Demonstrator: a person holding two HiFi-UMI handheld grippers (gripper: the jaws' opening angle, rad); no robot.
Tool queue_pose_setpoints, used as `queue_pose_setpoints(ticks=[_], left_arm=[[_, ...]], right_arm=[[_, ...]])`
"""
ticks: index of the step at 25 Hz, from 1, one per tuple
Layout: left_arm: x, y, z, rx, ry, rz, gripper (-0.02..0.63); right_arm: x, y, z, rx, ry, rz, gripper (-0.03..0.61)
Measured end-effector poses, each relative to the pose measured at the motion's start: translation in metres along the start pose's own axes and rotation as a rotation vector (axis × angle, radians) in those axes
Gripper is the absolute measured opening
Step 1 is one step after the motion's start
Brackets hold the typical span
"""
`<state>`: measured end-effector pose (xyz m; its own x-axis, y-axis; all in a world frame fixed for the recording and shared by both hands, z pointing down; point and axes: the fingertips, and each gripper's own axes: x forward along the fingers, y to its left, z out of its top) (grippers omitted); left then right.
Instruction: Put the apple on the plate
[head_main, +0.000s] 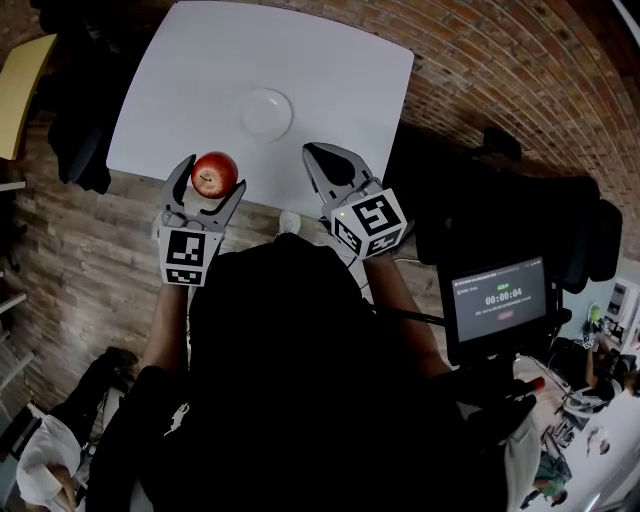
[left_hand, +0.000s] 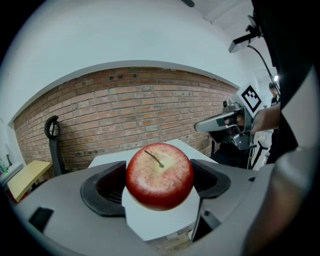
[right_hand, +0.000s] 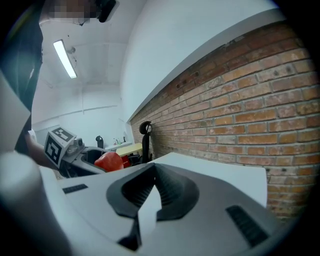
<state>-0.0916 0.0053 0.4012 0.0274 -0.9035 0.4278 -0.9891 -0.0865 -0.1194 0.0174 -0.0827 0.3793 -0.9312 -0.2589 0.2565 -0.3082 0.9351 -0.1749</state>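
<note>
Half done: jaws of the left gripper (head_main: 214, 172) grasp the red apple (head_main: 215, 175) short of the white plate (head_main: 248, 114) on the bench (head_main: 200, 70), while the right gripper (head_main: 312, 151) stays out of it, jaws clenched empty.

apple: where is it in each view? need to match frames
Head view: apple left of centre, at the near edge of the white table.
Left gripper view: apple dead centre, between the jaws.
Right gripper view: apple small, left of centre.
Shared landmark: the white table.
</note>
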Motion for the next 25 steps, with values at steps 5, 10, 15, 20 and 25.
queue_pose_setpoints(ticks=[5,10,15,20,25], left_arm=[[0.018,-0.007,0.006,0.014,0.034,-0.018,0.405],[0.032,-0.016,0.009,0.024,0.042,-0.055,0.405],[0.044,-0.018,0.016,0.031,0.027,-0.081,0.405],[0.055,-0.017,0.022,0.041,0.02,-0.109,0.405],[0.066,-0.013,0.027,0.06,0.005,-0.153,0.405]], right_arm=[[-0.003,-0.02,-0.006,0.044,-0.001,-0.006,0.003],[-0.01,-0.035,-0.013,0.054,0.012,-0.037,0.003],[-0.014,-0.048,-0.014,0.057,0.018,-0.075,0.003],[-0.01,-0.056,-0.005,0.037,0.012,-0.085,0.003],[-0.008,-0.06,-0.003,0.05,0.011,-0.13,0.003]])
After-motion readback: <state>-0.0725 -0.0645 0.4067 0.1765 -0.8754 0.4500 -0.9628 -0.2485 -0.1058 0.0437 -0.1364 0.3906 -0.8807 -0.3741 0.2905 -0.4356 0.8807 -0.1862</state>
